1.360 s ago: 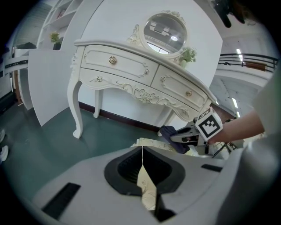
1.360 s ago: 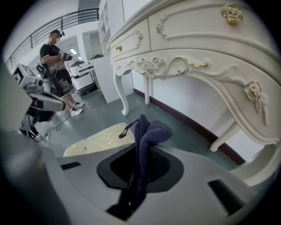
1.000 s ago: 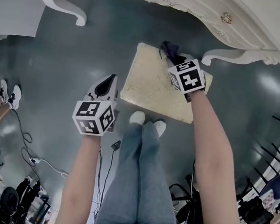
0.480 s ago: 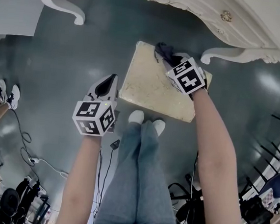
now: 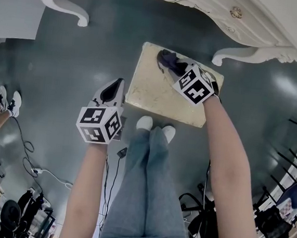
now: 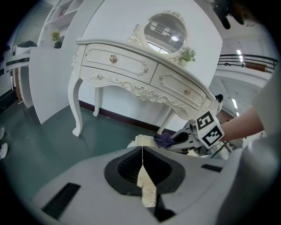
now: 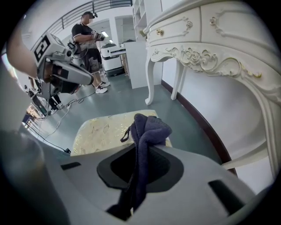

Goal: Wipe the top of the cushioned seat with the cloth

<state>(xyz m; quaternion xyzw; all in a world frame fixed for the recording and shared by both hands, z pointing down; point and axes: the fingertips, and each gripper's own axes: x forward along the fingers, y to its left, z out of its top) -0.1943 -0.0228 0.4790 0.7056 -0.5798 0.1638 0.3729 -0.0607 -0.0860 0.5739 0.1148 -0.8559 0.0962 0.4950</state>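
I'm pinching the cloth (image 7: pixel 147 127), seemingly limp and light, mid-bunch in right tongs (image 7: pixel 136 171) at the cushioned seat (image 5: pixel 156 93)'s far edge. Left tongs (image 6: pixel 142 162) are hanging closed, empty.

Even indoor light, soft glare on the floor (image 5: pixel 292 89) right of the desk (image 5: pixel 272 27), heavy fisheye warp, dark corners.

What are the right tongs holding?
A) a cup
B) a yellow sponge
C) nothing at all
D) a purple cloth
D: the right gripper view shows the dark purple cloth pinched between the right tongs, with the cushioned seat just beyond it.
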